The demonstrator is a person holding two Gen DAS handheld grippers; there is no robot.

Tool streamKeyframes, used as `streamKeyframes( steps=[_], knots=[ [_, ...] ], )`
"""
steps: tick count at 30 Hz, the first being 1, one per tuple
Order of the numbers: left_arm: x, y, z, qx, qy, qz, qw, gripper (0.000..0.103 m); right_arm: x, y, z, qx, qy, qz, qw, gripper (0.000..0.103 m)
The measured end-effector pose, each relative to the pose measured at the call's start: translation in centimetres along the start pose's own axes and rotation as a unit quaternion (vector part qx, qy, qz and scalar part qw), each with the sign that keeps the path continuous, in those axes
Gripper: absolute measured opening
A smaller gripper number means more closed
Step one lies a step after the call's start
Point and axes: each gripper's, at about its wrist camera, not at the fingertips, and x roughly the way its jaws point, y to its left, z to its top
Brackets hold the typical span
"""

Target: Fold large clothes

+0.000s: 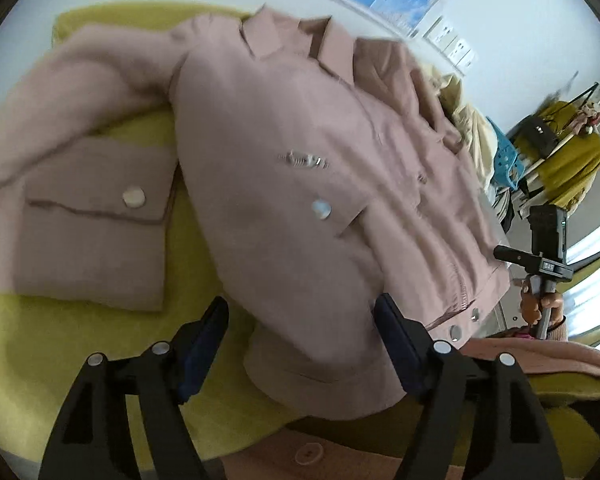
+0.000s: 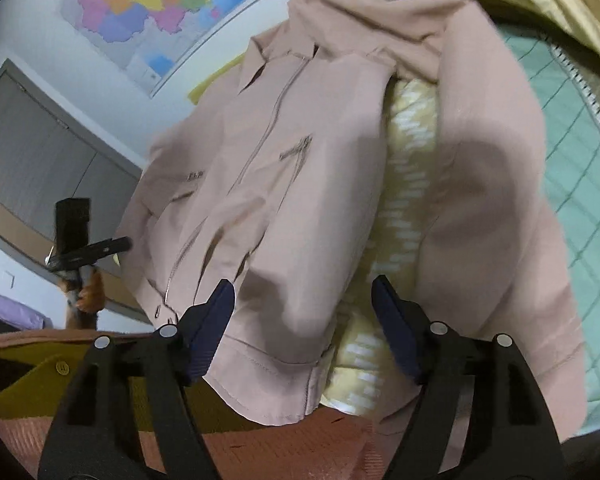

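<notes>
A: Progress looks slight to me. The jacket [image 1: 300,168] lies front up and zipped on the yellow blanket [image 1: 60,344], spread ahead of both tools, collar at the far end. I'd judge no fold has been made in the body yet.

B: And the sleeves?

A: One sleeve [image 1: 80,184] lies out to the left of the left tool [image 1: 300,344], bent so its cuff points back toward us. The other sleeve [image 2: 500,208] hangs down to the right of the right tool [image 2: 304,324], with a strip of blanket between it and the body. Both sleeves and the body are left to fold, I'd say.

B: Are the tools holding anything?

A: No. Both stand open. The hem [image 1: 316,384] lies between the left tool's jaws, and the other hem corner [image 2: 272,384] between the right tool's, but no pad presses on cloth.

B: Room to work?

A: The hem sits right at the blanket's near edge. Left of the left tool is open blanket; right of the right tool, green quilted cloth [image 2: 580,184]. Far right, piled clothes [image 1: 472,128] crowd the shoulder.
</notes>
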Motion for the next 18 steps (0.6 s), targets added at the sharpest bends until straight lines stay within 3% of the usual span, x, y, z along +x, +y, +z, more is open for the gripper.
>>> streamKeyframes(
  steps=[1,2,3,4,5,7,9,10,11,12,13,14,15,18],
  knots=[
    [0.5,0.2,0.2,-0.006,0.001,-0.014,0.9999,0.074,0.6,0.2,-0.1,-0.004,0.003,0.008,1.0,0.062],
    [0.7,0.0,0.4,-0.005,-0.01,-0.02,0.9997,0.071,1.0,0.5,0.1,-0.006,0.005,0.018,1.0,0.039],
    [0.7,-0.1,0.5,-0.001,-0.013,-0.027,0.9996,0.055,1.5,0.9,0.2,-0.007,0.006,0.027,1.0,0.014],
    [0.6,-0.2,0.5,0.004,-0.011,-0.037,0.9992,0.031,1.2,1.2,-0.2,-0.008,0.005,0.035,0.999,0.008],
    [0.2,-0.4,0.6,0.008,-0.012,-0.039,0.9991,0.013,0.6,1.8,0.0,-0.012,-0.003,0.057,0.998,0.008],
    [-2.5,-0.9,0.7,0.021,-0.046,-0.061,0.9969,0.011,-1.4,3.3,0.2,-0.036,-0.029,0.08,0.996,0.008],
    [-5.4,-1.7,0.7,0.047,-0.085,-0.036,0.9946,0.022,-4.1,5.0,0.5,-0.071,-0.053,0.072,0.993,0.008],
    [-6.9,-1.8,0.8,0.055,-0.103,-0.001,0.9931,0.06,-4.6,5.1,0.6,-0.078,-0.051,0.055,0.994,0.01],
    [-8.3,-1.8,1.1,0.057,-0.124,0.041,0.9898,0.097,-4.8,5.1,0.7,-0.086,-0.036,0.008,0.996,0.023],
    [-9.3,-1.8,1.3,0.066,-0.144,0.07,0.9849,0.091,-4.5,4.8,1.0,-0.088,-0.02,-0.049,0.995,0.052],
    [-9.9,-1.8,1.9,0.077,-0.153,0.094,0.9807,0.093,-4.5,4.4,1.3,-0.086,-0.015,-0.1,0.991,0.062],
    [-10.0,-1.9,2.5,0.082,-0.157,0.113,0.9777,0.093,-4.7,4.0,2.0,-0.086,-0.023,-0.16,0.983,0.065],
    [-9.8,-1.9,3.8,0.086,-0.159,0.146,0.9727,0.093,-5.2,4.0,2.6,-0.088,-0.034,-0.167,0.981,0.065],
    [-7.3,-2.4,7.8,0.111,-0.151,0.165,0.9683,0.093,-5.6,5.7,5.5,-0.121,-0.083,-0.178,0.973,0.069]
  ],
)
